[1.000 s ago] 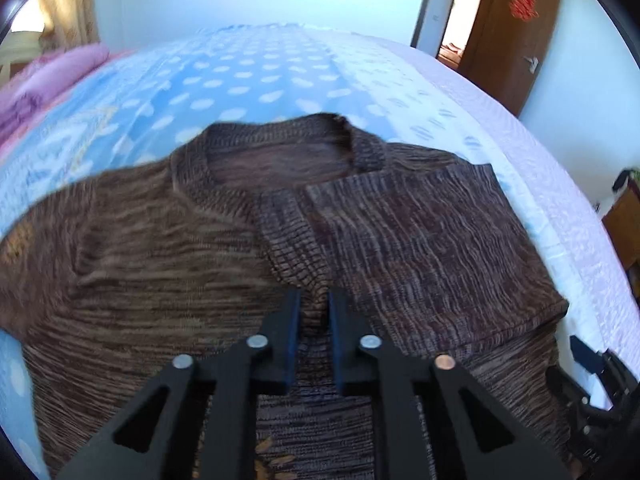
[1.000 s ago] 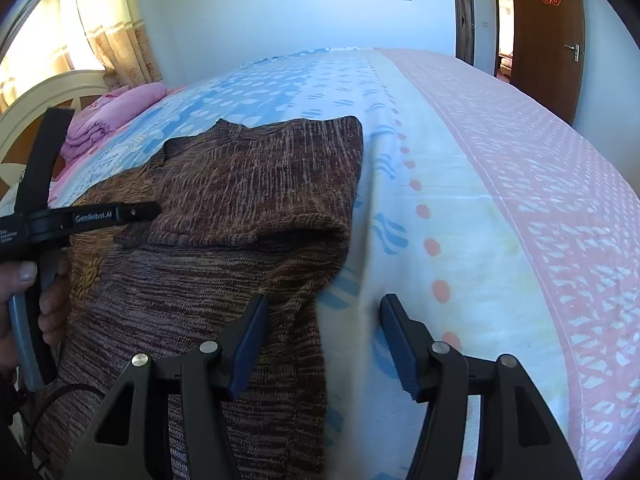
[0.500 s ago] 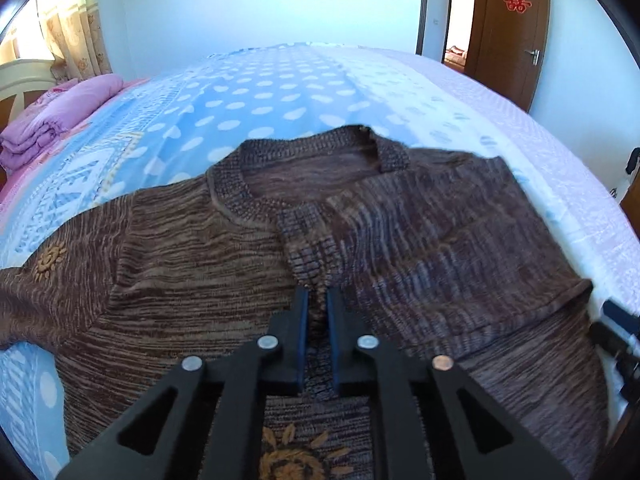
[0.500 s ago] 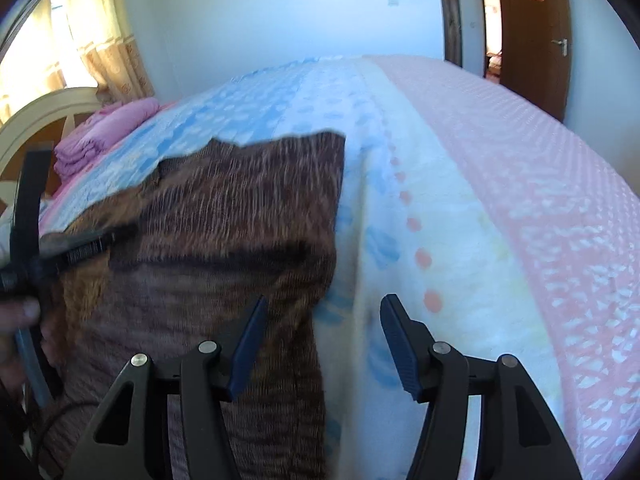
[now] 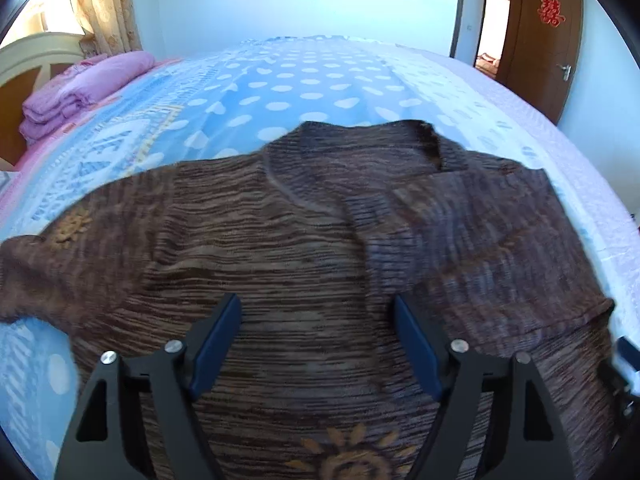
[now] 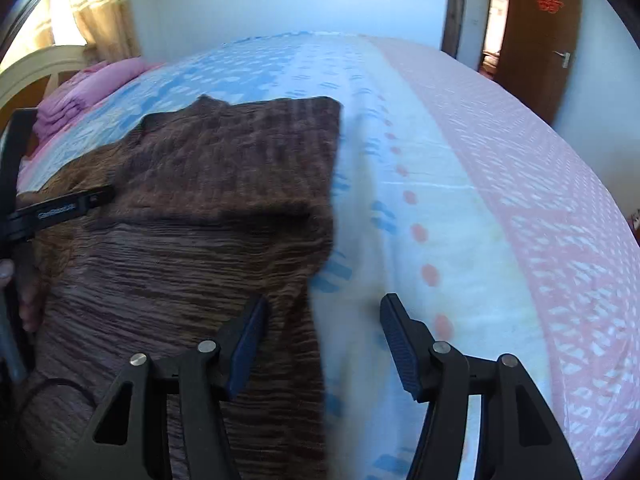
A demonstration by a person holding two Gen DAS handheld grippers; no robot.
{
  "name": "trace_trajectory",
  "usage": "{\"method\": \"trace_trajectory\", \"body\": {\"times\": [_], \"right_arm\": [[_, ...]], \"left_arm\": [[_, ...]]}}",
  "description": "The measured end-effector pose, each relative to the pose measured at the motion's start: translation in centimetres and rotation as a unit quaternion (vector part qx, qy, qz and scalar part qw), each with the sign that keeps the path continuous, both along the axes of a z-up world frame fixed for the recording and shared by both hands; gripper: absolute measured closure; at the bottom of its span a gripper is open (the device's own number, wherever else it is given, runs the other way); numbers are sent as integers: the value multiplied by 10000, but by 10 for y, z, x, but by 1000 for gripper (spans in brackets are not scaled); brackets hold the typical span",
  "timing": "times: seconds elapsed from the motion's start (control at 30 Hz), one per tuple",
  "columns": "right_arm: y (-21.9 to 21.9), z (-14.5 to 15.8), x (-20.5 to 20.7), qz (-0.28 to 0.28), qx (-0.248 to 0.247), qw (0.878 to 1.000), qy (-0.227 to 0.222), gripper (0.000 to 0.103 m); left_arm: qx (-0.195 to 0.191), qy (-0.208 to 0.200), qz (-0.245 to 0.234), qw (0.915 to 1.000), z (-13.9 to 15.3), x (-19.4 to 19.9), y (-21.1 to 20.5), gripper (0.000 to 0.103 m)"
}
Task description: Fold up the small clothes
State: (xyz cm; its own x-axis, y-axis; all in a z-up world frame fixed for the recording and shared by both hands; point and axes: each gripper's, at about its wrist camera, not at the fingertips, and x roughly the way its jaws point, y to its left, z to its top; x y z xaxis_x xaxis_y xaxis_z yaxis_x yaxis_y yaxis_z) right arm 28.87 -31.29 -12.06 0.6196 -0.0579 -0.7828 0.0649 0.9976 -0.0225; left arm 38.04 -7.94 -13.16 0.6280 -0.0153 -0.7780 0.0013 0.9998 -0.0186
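A brown knit sweater [image 5: 304,248] lies on the bed [image 5: 288,80], collar toward the far wall, its right side folded in over the chest so that the sleeve on that side is hidden under the fold. The left sleeve runs out to the frame edge in the left wrist view and its cuff is cut off. An orange flower motif [image 5: 348,460] on the hem is only half visible at the bottom edge, partly behind the tool's arms.

The left tool [image 5: 316,344] hangs over the sweater's lower front with its jaws opening – wide apart, nothing pinched between them, the knit lying flat beneath. The right tool [image 6: 322,340] straddles the sweater's right edge, jaws opening too, one finger over the knit, the other over bare sheet; whether either finger touches is hard to tell through the blur.

In the right wrist view a hand [image 6: 24,292] on the left tool's handle is mostly cut off at the frame edge. Folded pink bedding [image 5: 80,88] sits by the headboard – soft and overexposed
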Motion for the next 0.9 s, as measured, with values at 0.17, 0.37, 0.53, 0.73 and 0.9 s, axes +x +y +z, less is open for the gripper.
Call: {"method": "trace_trajectory", "body": {"times": [0.17, 0.37, 0.53, 0.73, 0.9], "right_arm": [[13, 36, -1, 97, -146, 9985, -513, 38], [70, 54, 58, 1063, 399, 9922, -519, 38], [143, 46, 122, 1579, -293, 9862, -397, 38], [200, -2, 178, 1752, -1206, 9771, -69, 40], [170, 18, 158, 1530, -516, 9861, -394, 40]], "left_arm": [[-444, 19, 70, 9990, 2, 1, 15, 23], [-388, -173, 176, 9989, 11, -2, 19, 22], [-224, 86, 159, 9996, -3, -12, 21, 22], [-228, 62, 137, 9996, -4, -16, 21, 18], [-459, 0, 176, 9988, -3, -19, 27, 15]]}}
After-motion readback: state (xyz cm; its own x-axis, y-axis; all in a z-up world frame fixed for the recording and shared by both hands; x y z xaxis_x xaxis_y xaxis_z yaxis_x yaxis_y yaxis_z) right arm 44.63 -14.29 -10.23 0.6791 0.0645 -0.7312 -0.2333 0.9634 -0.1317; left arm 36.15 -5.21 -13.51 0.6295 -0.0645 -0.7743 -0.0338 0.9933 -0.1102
